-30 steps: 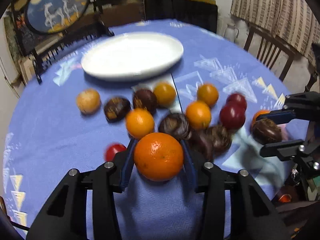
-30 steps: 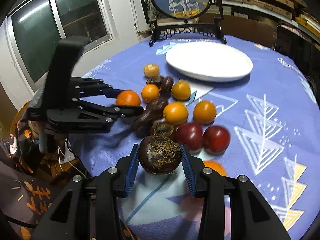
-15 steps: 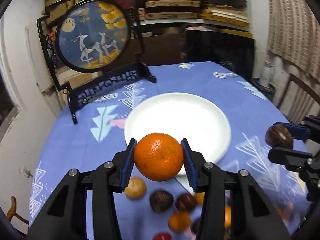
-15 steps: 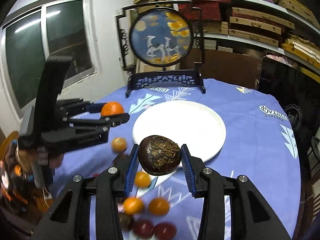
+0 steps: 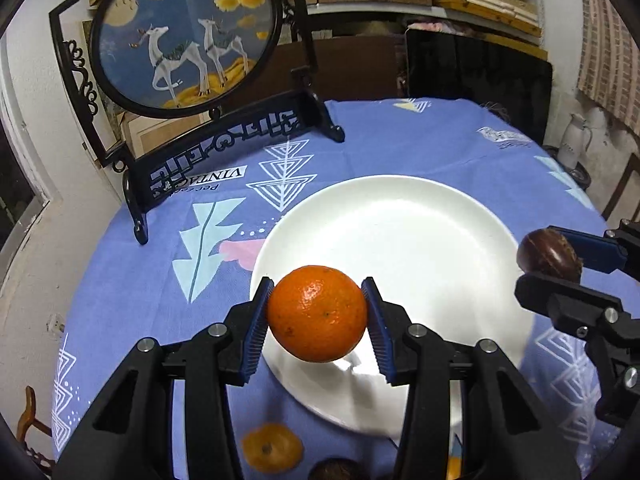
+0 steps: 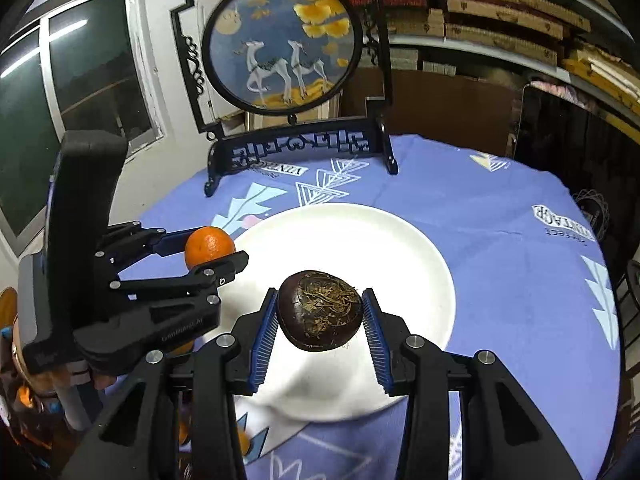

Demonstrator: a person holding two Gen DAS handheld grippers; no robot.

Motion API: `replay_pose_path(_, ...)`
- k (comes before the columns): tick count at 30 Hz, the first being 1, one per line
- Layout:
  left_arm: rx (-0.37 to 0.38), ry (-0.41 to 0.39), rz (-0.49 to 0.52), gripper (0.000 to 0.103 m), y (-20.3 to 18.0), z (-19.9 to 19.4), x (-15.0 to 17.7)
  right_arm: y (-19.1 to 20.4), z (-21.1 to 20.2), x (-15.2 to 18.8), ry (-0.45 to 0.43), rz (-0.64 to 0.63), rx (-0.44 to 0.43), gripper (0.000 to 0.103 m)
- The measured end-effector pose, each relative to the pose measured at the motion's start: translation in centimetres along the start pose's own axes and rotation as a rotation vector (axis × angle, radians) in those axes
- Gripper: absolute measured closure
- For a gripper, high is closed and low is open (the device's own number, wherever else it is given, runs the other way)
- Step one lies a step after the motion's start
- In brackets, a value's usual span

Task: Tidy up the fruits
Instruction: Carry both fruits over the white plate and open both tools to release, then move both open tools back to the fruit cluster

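Observation:
My left gripper [image 5: 317,314] is shut on an orange [image 5: 317,312] and holds it above the near left rim of the white plate [image 5: 420,240]. My right gripper [image 6: 320,314] is shut on a dark brown fruit [image 6: 320,310] and holds it above the near part of the plate [image 6: 380,248]. In the left wrist view the right gripper [image 5: 560,264] shows at the right with the dark fruit [image 5: 546,254]. In the right wrist view the left gripper [image 6: 218,250] shows at the left with the orange [image 6: 209,246]. The plate is bare.
A round painted screen on a black stand [image 5: 188,32] stands at the table's far left, behind the plate. Loose fruit lies near me on the blue cloth: a small orange one [image 5: 272,448] and a dark one [image 5: 334,470]. Shelves and a chair lie beyond the table.
Both grippers have lifted their fruit off the pile and carried it forward over the plate. The loose fruit has dropped to the bottom edge of the views.

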State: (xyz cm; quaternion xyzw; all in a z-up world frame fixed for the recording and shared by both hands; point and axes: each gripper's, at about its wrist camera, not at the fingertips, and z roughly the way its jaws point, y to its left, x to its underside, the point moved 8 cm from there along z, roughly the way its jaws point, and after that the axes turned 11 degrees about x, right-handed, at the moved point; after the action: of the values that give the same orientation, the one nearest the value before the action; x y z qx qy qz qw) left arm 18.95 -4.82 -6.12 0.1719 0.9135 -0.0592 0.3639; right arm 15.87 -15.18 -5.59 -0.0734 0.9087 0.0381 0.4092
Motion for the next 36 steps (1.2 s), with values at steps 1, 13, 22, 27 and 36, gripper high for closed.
replay_pose_path(1, -0.006, 0.009, 0.004, 0.059, 0.1, 0.5, -0.1, 0.0, 0.6, -0.1, 0.005, -0.002, 0.006, 0.061)
replay_pose_path(13, -0.038, 0.055, 0.035, 0.059, 0.6, 4.1, -0.4, -0.5, 5.3, -0.7, 0.066, 0.006, 0.011, 0.061)
replay_pose_path(22, -0.066, 0.055, 0.027, 0.037, 1.2, 5.2, -0.4, -1.7, 7.0, -0.9, 0.066, 0.045, 0.055, 0.041)
replay_pose_path(27, -0.066, 0.027, 0.014, 0.036, 1.9, 3.8, -0.4, -2.5, 5.5, -0.6, 0.056, 0.053, 0.056, 0.040)
replay_pose_path(36, -0.033, -0.029, 0.044, 0.029, 0.8, -2.2, 2.6, -3.7, -0.6, 3.6, 0.076, 0.069, 0.041, 0.033)
